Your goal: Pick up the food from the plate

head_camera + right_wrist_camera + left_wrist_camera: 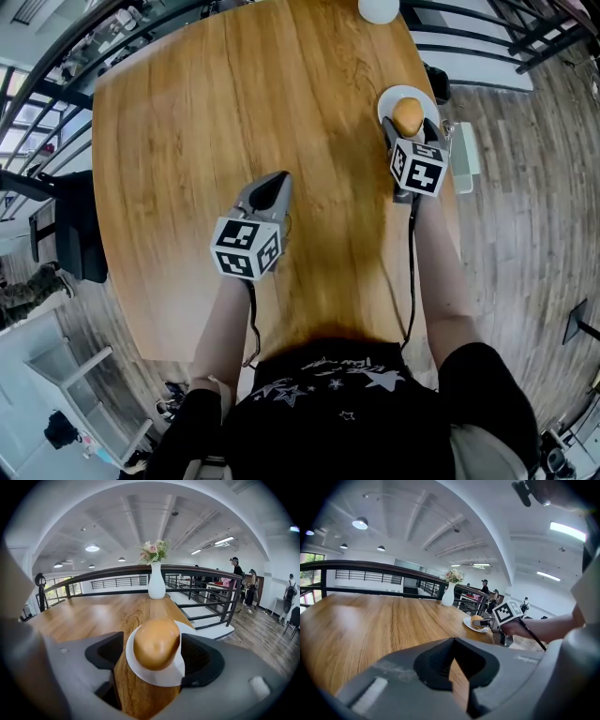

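Starting at the left, a dark chair (77,234) stands just off the edge of the round wooden table (216,103), well apart from everything on it. Over the bare middle of the tabletop, the left gripper (277,183) hangs above the wood with its jaws clenched together and nothing between them; its own view shows the dark pads meeting at the tip, with only a thin wedge of table grain below them. It is well apart from the plate. Further right, the right gripper (410,131) reaches toward the table's far right edge, tilted downward, its marker cube facing up. Its jaws are released and spread wide, one on either side of the food (156,641), a rounded golden-brown roll that sits on a small white plate (159,679). The roll lies between the pads, but neither pad presses on it, and it rests on the plate. The plate itself sits flat on the wood, close to the table's rim. Beyond it, near the far edge, stands a white vase (156,587) holding pink and green flowers (153,550), upright and apart from the plate. Behind the vase runs a dark railing (117,571), and off the table's right side the grey plank floor (534,206) shows
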